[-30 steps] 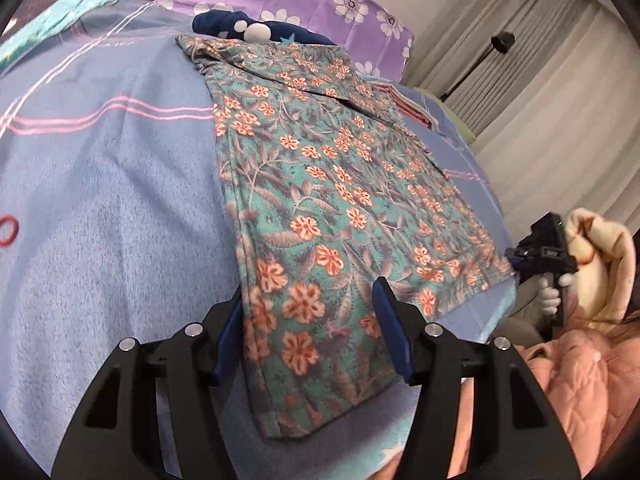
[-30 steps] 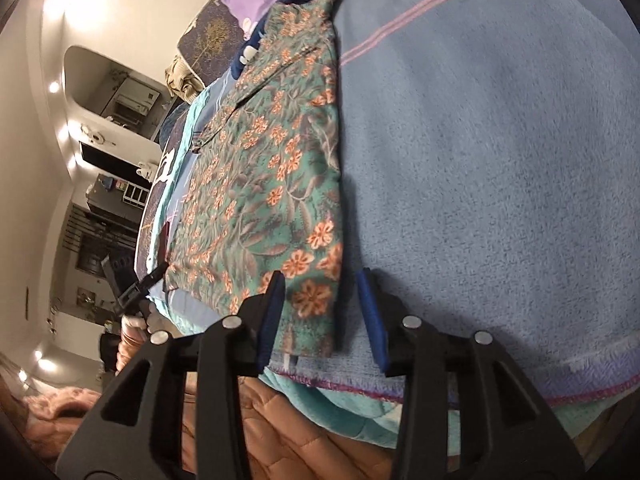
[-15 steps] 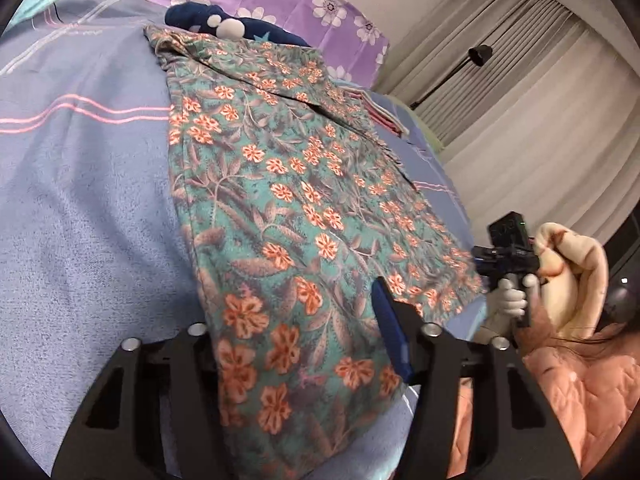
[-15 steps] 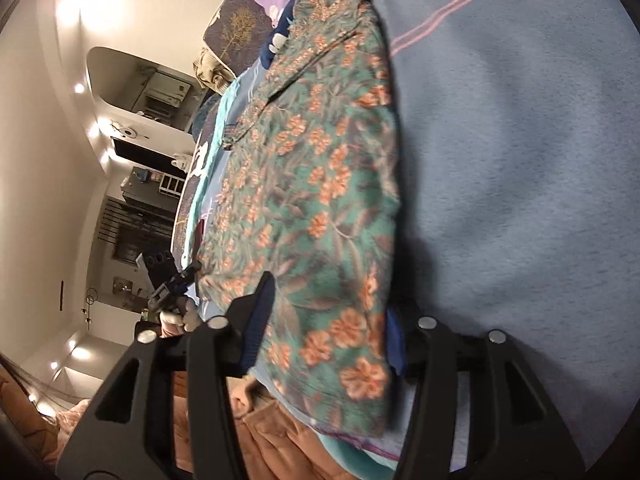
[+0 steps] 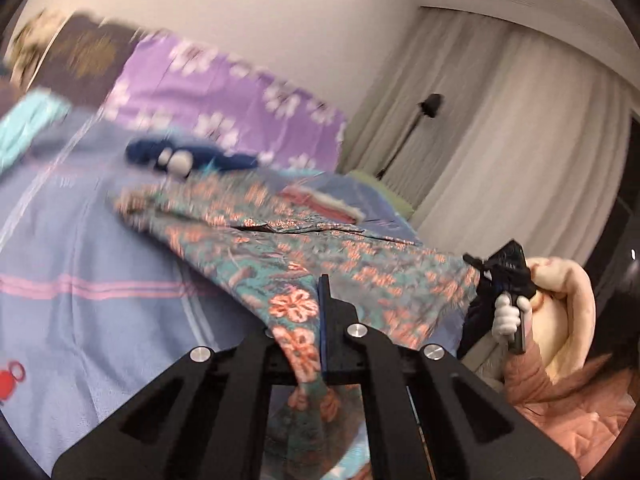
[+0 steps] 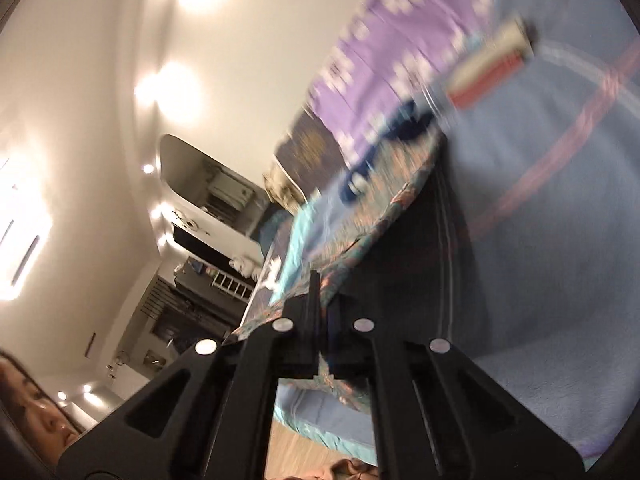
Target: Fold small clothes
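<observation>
Both grippers — left (image 5: 316, 320), right (image 6: 320, 304) — pinch the near hem corners of the shirt (image 5: 360, 268) — light, limp cloth, likely to sag between them.

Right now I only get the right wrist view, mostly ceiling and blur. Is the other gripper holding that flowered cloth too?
Observer: Yes. The left gripper is shut on the near edge of the floral garment.
Operator: Where is my gripper relative to it?
Observer: The right gripper pinches the same edge, off to the left gripper's right, with cloth stretched between them.
Operator: Is the whole thing in the air?
Observer: No. Only the near edge is raised; the far end rests on the blue bedspread.
</observation>
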Demonstrator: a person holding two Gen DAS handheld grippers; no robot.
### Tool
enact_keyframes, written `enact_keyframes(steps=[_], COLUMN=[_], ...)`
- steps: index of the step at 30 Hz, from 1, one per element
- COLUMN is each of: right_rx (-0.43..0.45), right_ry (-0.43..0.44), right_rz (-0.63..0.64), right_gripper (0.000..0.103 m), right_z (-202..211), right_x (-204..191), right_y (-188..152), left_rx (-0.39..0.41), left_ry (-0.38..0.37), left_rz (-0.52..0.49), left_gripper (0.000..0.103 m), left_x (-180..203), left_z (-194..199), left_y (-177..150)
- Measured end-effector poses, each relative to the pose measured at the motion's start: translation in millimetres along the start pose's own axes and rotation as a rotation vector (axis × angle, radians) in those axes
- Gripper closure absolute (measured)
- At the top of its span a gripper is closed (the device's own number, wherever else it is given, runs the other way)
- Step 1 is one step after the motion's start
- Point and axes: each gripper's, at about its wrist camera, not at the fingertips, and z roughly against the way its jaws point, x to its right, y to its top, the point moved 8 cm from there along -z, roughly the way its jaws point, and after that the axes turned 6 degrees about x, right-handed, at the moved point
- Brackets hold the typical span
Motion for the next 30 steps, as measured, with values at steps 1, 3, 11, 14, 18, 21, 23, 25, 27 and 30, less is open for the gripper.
enact_keyframes(steps=[1, 3, 11, 14, 18, 21, 23, 25, 27, 30], right_rx=[0.018, 0.032, -0.051, -0.039, -0.021, -0.017, -0.016, -0.015, -0.015, -0.03], right_ry=[-0.005, -0.042, -0.156, -0.127, -0.078, -0.044, -0.027, -0.026, -0.029, -0.061], right_rz=[0.035, 0.081, -0.048, -0.05, -0.033, -0.039, -0.044, -0.037, -0.038, -0.052], right_gripper=[0.101, 0.101, 0.1, 0.1, 0.099, 0.098, 0.097, 0.097, 0.097, 0.097], right_z=[15.7, 35.9, 36.6, 32.5, 26.6, 8.1, -11.4, -28.7, -49.0, -95.9], right_x=[-8.6, -13.2, 41.4, 36.5, 25.8, 24.0, 26.7, 30.1, 35.6, 60.3], right_y=[-0.3, -7.5, -48.6, -38.2, -18.5, 0.0, 18.3, 33.7, 51.1, 78.5], left_rx=[0.002, -0.012, -0.107, -0.114, -0.083, -0.071, -0.065, -0.057, -0.054, -0.056], left_ry=[0.0, 0.012, 0.038, 0.041, 0.047, 0.073, 0.088, 0.107, 0.114, 0.193], left_rz=[-0.012, -0.029, 0.141, 0.151, 0.161, 0.169, 0.169, 0.145, 0.138, 0.08], left_gripper=[0.101, 0.101, 0.101, 0.101, 0.101, 0.1, 0.1, 0.1, 0.1, 0.1], left_x=[6.8, 22.6, 6.8, 7.5, 6.9, 0.2, -5.9, -14.6, -25.0, -52.4], left_z=[5.9, 17.2, -3.0, -9.3, -8.3, -16.3, -25.1, -39.1, -54.4, -85.8], left_y=[-1.3, -14.8, -77.3, -74.4, -52.7, -34.6, -21.8, -2.2, 16.6, 40.2])
